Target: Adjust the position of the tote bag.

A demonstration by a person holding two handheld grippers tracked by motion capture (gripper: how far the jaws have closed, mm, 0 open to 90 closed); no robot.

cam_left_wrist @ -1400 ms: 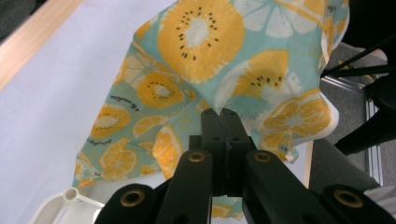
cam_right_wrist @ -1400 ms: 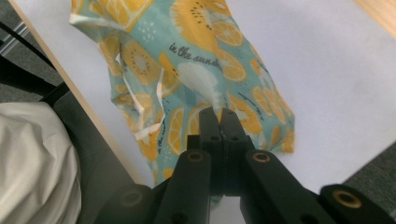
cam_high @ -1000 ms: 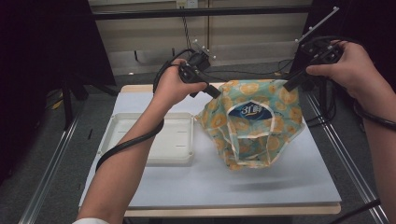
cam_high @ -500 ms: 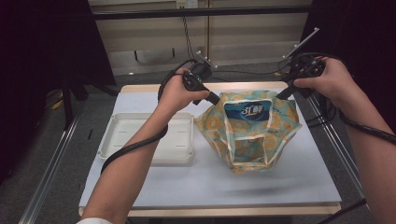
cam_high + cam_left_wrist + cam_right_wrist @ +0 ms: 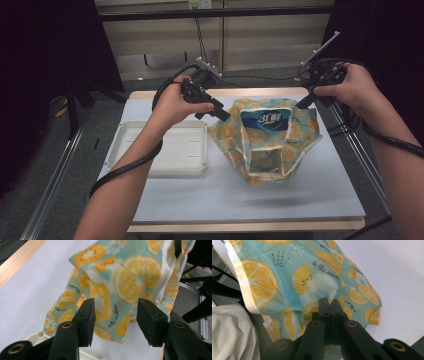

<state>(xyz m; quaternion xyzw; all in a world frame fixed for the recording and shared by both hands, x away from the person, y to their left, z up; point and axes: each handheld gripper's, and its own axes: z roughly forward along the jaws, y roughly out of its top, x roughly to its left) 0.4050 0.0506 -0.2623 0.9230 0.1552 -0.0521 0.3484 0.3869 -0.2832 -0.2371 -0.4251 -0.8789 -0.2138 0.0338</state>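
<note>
A teal fabric bag (image 5: 270, 150) printed with orange slices stands on the table, mouth up, with a blue pack (image 5: 265, 120) showing inside. My right gripper (image 5: 303, 102) is shut on the bag's upper right edge, and its pinched jaws (image 5: 329, 303) press into the fabric (image 5: 287, 272). At the bag's upper left edge my left gripper (image 5: 221, 114) is open. In the left gripper view its jaws (image 5: 115, 317) stand wide apart, the bag (image 5: 125, 282) just beyond them and nothing between them.
A shallow white tray (image 5: 165, 150) lies on the pale table (image 5: 225, 200) left of the bag, and its corner (image 5: 40, 335) appears under the left jaws. Metal rails run along both table sides. A white cloth (image 5: 229, 335) is at the lower left of the right gripper view.
The bag has sunk a little and its left side has slumped. The right hand has moved left and farther back with the bag's edge. The left hand has shifted slightly lower.
</note>
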